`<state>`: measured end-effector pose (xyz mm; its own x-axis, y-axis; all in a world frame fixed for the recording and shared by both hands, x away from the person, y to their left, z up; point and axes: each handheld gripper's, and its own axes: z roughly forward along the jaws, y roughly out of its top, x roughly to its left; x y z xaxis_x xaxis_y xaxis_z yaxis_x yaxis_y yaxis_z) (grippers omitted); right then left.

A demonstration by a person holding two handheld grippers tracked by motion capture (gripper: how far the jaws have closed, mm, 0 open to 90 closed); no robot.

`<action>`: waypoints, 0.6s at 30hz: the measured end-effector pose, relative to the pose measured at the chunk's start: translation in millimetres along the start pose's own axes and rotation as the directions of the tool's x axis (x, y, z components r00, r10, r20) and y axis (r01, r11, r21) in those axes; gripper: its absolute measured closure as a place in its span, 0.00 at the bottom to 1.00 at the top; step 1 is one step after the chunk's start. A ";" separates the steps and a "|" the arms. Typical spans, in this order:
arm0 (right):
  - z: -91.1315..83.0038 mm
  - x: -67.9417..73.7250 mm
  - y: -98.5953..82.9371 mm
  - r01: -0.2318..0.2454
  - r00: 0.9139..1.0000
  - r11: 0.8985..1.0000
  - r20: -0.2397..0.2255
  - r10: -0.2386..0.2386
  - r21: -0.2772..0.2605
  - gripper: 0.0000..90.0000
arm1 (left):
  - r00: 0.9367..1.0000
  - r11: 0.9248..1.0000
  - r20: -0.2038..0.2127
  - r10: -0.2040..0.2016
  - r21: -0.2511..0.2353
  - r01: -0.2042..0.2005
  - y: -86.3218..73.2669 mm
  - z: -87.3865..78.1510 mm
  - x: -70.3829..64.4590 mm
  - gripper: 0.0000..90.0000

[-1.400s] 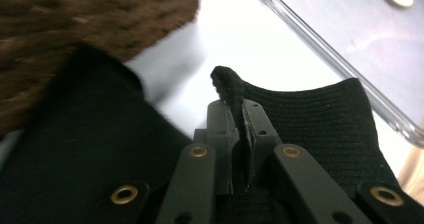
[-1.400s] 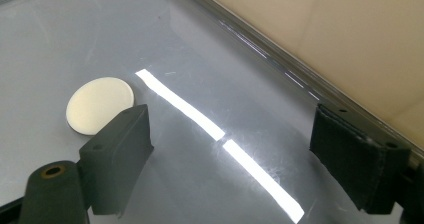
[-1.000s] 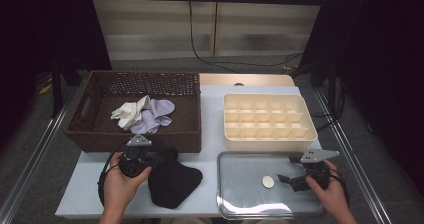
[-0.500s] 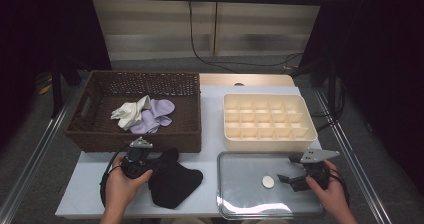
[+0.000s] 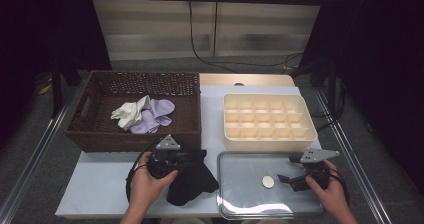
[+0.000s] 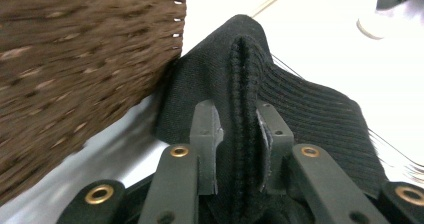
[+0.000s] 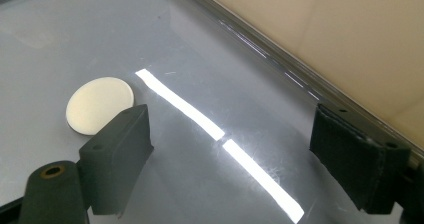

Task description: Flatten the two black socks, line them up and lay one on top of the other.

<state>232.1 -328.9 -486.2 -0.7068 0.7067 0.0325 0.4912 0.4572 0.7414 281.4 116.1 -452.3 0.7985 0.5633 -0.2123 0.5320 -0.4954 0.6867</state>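
A black ribbed sock (image 5: pixel 192 181) (image 6: pixel 300 109) lies on the white table just in front of the brown wicker basket (image 5: pixel 100 134) (image 6: pixel 75 59). My left gripper (image 5: pixel 186 159) (image 6: pixel 239 134) is shut on a folded ridge of that sock. My right gripper (image 5: pixel 286 179) (image 7: pixel 230 149) hovers open over the grey metal tray (image 5: pixel 240 204) (image 7: pixel 225 59), with nothing between its jaws. A small cream disc (image 5: pixel 268 182) (image 7: pixel 99 104) rests on the tray just left of the right gripper.
Inside the basket lie a white cloth (image 5: pixel 131 112) and a lilac cloth (image 5: pixel 157 115). A cream compartment box (image 5: pixel 267 120) stands behind the tray. A dark cable loops by the left hand. The table's front edge is near both hands.
The left gripper has shifted slightly right and forward along the sock, pinching its fold. The right gripper has stayed in place.
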 end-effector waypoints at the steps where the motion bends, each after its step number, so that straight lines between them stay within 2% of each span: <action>1: -0.1 0.3 0.2 0.000 1.000 1.000 0.003 0.000 0.002 0.18 | 1.000 1.000 0.008 -0.002 0.009 0.002 0.5 3.6 -0.1 0.82; 4: 1.0 3.7 5.7 -0.010 1.000 0.999 0.021 0.009 0.037 0.16 | 1.000 1.000 0.012 0.002 0.009 -0.002 2.6 7.3 -2.0 0.81; 7: 7.1 10.9 14.9 0.006 1.000 0.998 0.007 -0.007 0.057 0.16 | 1.000 1.000 0.002 -0.011 -0.004 0.011 3.5 9.3 -2.2 0.81; 8: 10.4 14.5 18.4 -0.006 1.000 0.999 0.002 0.005 0.041 0.16 | 1.000 1.000 -0.008 -0.004 0.009 0.004 3.9 9.3 -1.7 0.81; 9: 14.9 19.5 23.5 -0.032 0.999 0.999 -0.032 0.033 0.023 0.16 | 1.000 1.000 -0.007 -0.004 0.006 0.004 3.9 9.6 -1.8 0.81; 10: 17.6 23.6 27.0 -0.037 0.998 0.999 -0.050 0.038 0.017 0.16 | 1.000 1.000 -0.010 -0.007 0.007 0.007 4.0 9.7 -2.2 0.81; 13: 29.7 44.4 41.3 0.019 0.996 0.999 -0.086 -0.017 0.026 0.18 | 1.000 1.000 -0.030 -0.002 0.009 0.003 3.9 9.3 -3.1 0.81; 15: 38.1 57.7 49.8 0.056 0.990 0.998 -0.132 -0.052 0.026 0.21 | 0.999 1.000 -0.036 -0.002 0.009 0.002 3.9 8.8 -3.3 0.81; 16: 42.2 65.1 54.4 0.054 0.985 0.998 -0.166 -0.049 0.026 0.23 | 0.999 1.000 -0.039 -0.002 0.009 0.002 3.9 8.6 -3.6 0.81; 18: 47.3 73.2 59.9 0.068 0.977 0.997 -0.202 -0.062 0.023 0.27 | 0.999 1.000 -0.042 0.000 0.011 0.000 4.2 8.1 -3.5 0.81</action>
<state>233.9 -224.3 -471.2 -0.8243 0.5531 0.1211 0.4533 0.5165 0.7265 283.1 106.7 -454.3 0.7861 0.5906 -0.1822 0.5352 -0.5029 0.6788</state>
